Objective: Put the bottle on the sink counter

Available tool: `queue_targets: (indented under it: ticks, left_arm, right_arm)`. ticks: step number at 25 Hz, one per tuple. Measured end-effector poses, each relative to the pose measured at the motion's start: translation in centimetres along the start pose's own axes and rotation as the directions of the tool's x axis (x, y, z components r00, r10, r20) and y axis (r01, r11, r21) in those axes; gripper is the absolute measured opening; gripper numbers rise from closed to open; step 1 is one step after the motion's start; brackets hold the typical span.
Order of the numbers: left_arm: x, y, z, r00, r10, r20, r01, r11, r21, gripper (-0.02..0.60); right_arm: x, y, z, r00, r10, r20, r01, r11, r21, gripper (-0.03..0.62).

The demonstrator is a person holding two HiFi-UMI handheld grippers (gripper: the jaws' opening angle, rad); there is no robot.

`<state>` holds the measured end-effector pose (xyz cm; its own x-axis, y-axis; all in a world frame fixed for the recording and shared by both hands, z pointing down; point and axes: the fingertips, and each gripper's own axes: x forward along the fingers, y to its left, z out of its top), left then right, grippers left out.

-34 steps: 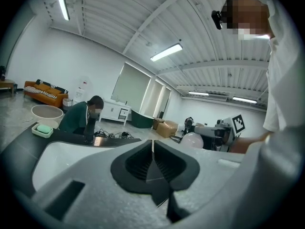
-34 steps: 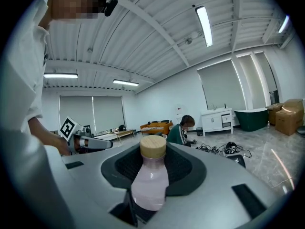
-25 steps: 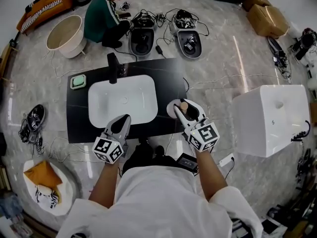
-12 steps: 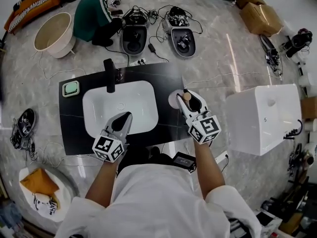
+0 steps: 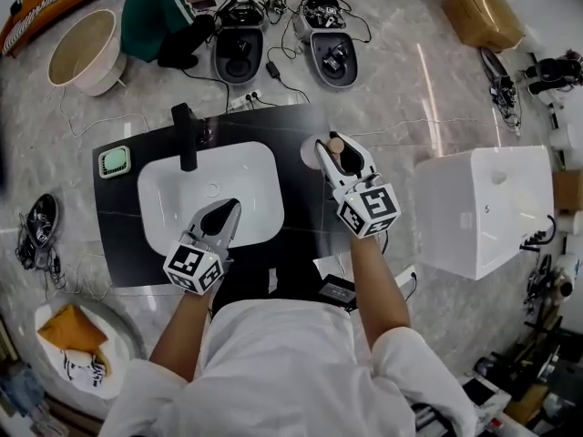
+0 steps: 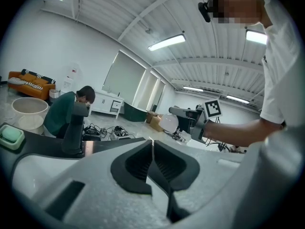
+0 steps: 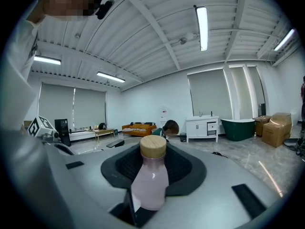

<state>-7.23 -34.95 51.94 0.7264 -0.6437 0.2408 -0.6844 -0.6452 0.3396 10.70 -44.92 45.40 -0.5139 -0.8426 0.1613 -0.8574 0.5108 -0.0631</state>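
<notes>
Marble floor (image 5: pixel 401 89), big open room, black sink counter (image 5: pixel 118 244) in the middle with a white basin (image 5: pixel 182 208) sunk into it. Pale pink bottle (image 7: pixel 151 180) with a tan cap is upright between the jaws of the right gripper (image 5: pixel 335 148). The pads press its body from both sides, so the jaws stand fairly wide around it. Head view puts it over the counter's right edge, toward the far right corner. Cannot tell if its base touches the counter.

Left gripper (image 5: pixel 226 209) has its jaws fully together with nothing between them. It hangs over the basin's near right part, close to the counter's near edge.

Black faucet (image 5: pixel 185 135) stands at the far edge behind the basin. Green soap dish (image 5: pixel 114 161) sits at the far left corner.

Off the counter:
- white cabinet block (image 5: pixel 483 208) to the right, apart from it
- person in a green top (image 5: pixel 159 12) sitting on the floor beyond the far edge
- two dark oval units (image 5: pixel 239 57) with tangled cables beside that person
- round beige tub (image 5: pixel 82 53) at far left
- cardboard boxes (image 5: pixel 483 12) at far right
- dark shoes (image 5: pixel 36 230) on the floor left of the counter
</notes>
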Motion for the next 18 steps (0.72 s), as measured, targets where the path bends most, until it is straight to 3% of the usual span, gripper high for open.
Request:
queue_targets:
  ticks: [7, 18]
  left_arm:
    - [2.0, 1.6, -0.5, 0.998, 0.069, -0.008, -0.069, 0.997, -0.026, 0.028]
    - [5.4, 2.8, -1.9, 0.993, 0.109, -0.044, -0.112, 0.992, -0.060, 0.028]
  right_arm:
    - [3.7, -3.6, -1.6, 1.000, 0.018, -0.012, -0.018, 0.999, -0.028, 0.138]
    - [8.3, -8.1, -6.9, 0.998, 0.011, -0.058, -0.011, 1.000, -0.003, 0.138]
